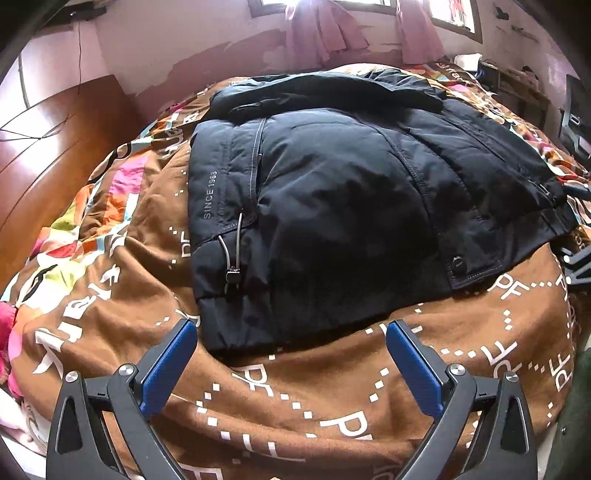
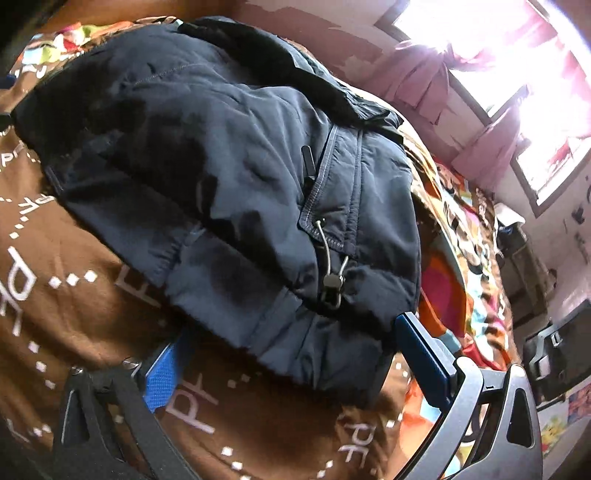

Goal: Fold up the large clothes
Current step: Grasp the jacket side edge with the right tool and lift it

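A dark navy padded jacket (image 1: 332, 192) lies folded into a bundle on a brown patterned bedspread (image 1: 295, 406). It has a grey drawcord with a toggle (image 1: 232, 275) at its near left edge. My left gripper (image 1: 291, 332) is open and empty, its blue pads just in front of the jacket's near hem. In the right wrist view the jacket (image 2: 221, 177) fills the middle, with the drawcord toggle (image 2: 332, 282) near its lower corner. My right gripper (image 2: 288, 354) is open, its jaws standing either side of the jacket's near corner, the left pad partly under the fabric.
A wooden headboard (image 1: 55, 155) stands at the left. Pink curtains (image 1: 325, 33) hang at windows on the far wall. Dark furniture and clutter (image 2: 546, 354) stand beside the bed on the right. The bedspread (image 2: 92, 314) is rumpled around the jacket.
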Action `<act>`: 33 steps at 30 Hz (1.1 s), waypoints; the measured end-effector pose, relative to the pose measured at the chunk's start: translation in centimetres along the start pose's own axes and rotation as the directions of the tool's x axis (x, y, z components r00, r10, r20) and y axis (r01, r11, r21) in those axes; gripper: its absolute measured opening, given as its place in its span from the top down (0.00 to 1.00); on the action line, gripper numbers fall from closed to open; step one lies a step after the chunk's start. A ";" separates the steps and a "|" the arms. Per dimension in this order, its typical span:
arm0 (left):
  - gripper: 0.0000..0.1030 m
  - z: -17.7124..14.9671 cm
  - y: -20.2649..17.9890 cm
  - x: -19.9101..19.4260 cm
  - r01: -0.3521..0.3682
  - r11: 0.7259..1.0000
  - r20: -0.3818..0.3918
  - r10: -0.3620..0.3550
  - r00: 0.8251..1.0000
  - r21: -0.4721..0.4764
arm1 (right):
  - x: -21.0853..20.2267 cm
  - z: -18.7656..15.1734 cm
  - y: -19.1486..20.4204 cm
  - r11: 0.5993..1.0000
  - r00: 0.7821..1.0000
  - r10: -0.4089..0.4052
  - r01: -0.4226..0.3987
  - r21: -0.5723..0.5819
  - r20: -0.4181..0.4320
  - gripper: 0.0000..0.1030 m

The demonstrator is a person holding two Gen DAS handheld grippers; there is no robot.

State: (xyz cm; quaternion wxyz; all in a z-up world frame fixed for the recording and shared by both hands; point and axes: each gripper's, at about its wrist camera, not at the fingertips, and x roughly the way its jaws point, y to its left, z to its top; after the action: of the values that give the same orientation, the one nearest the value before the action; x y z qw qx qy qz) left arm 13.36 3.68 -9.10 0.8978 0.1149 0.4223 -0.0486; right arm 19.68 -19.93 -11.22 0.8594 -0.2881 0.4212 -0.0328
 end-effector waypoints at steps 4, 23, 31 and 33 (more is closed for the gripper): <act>0.00 -0.2 0.0 -0.1 -0.003 1.000 0.001 0.003 1.000 0.005 | 0.7 0.3 -0.7 1.000 1.000 0.006 -0.006 -0.008 -0.007 0.01; 0.00 -0.4 -0.6 -0.6 0.027 0.999 0.022 -0.027 0.999 0.025 | 0.6 2.6 -1.9 0.988 0.997 0.004 0.007 -0.156 0.072 0.70; 0.00 -0.2 -1.5 -1.5 0.050 0.998 0.070 -0.053 0.996 0.048 | -2.0 7.7 -7.8 0.955 0.958 0.253 -0.270 0.126 0.135 0.80; 0.00 -0.2 -1.7 -1.6 0.048 0.998 0.084 -0.052 0.995 0.045 | -2.7 8.7 -9.5 0.920 0.937 0.300 -0.333 0.205 0.177 0.81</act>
State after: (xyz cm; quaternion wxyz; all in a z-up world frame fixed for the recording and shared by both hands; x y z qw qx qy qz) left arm 11.90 2.02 -8.26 0.9108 0.1215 0.3853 -0.0849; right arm 26.19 -22.92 -0.15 0.9088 -0.1154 0.3931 0.0785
